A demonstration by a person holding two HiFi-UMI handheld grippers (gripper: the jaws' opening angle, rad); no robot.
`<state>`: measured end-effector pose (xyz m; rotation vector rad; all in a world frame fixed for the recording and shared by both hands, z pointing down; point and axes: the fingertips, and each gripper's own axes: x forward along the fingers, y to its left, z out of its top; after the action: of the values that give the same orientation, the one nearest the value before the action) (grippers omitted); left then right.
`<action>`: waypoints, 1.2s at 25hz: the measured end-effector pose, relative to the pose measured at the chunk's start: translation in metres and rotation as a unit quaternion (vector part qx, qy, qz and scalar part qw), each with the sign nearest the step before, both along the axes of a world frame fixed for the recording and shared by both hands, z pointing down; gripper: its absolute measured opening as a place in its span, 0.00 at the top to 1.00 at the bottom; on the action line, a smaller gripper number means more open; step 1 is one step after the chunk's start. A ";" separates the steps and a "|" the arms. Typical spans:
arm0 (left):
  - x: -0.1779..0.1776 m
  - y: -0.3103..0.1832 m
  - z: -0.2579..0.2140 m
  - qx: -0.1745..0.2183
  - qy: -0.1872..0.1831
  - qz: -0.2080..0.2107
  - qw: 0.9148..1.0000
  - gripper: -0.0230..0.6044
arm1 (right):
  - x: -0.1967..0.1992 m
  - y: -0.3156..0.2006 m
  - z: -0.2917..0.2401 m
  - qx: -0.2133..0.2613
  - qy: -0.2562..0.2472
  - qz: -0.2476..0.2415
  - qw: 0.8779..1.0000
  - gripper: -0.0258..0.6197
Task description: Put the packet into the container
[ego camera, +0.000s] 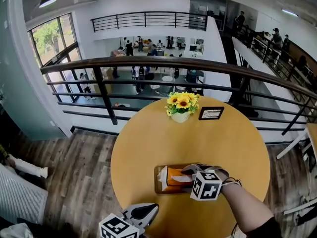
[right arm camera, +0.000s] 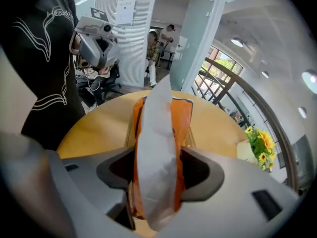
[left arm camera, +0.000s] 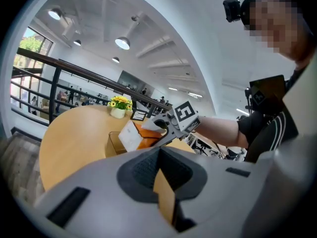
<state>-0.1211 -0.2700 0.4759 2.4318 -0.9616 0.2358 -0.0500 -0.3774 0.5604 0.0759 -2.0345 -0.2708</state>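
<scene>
A round wooden table (ego camera: 148, 143) fills the lower middle, on a grey-brown plank floor (ego camera: 84, 167). Behind it a dark metal railing (ego camera: 148, 63) curves across the middle, overlooking a bright white hall (ego camera: 158, 46) with people below. A large window (ego camera: 52, 36) showing green trees stands at upper left, round ceiling lamps (ego camera: 48, 0) above it. A white slatted panel (ego camera: 17, 197) sits at lower left

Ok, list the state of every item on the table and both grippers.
right gripper: shut on the packet
packet: gripped, tilted, partly inside the container
container: open-topped, flat on the table
left gripper: shut, empty
sunflower pot: upright
</scene>
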 end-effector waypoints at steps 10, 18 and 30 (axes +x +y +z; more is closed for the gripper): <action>-0.011 0.001 0.012 -0.021 0.007 -0.002 1.000 0.96 | -0.005 -0.007 0.043 -0.017 0.093 -0.021 0.995 0.56; -0.018 -0.008 0.010 -0.021 0.015 -0.009 1.000 0.96 | -0.012 -0.004 0.061 -0.035 0.118 -0.024 0.992 0.56; -0.021 -0.008 0.009 -0.028 0.039 -0.028 0.998 0.96 | -0.006 0.000 0.063 -0.058 0.136 -0.019 0.989 0.48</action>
<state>-0.1425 -0.2777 0.4845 2.3429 -0.9733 0.1445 -0.0559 -0.3770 0.6236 -0.0698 -1.7765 -0.1747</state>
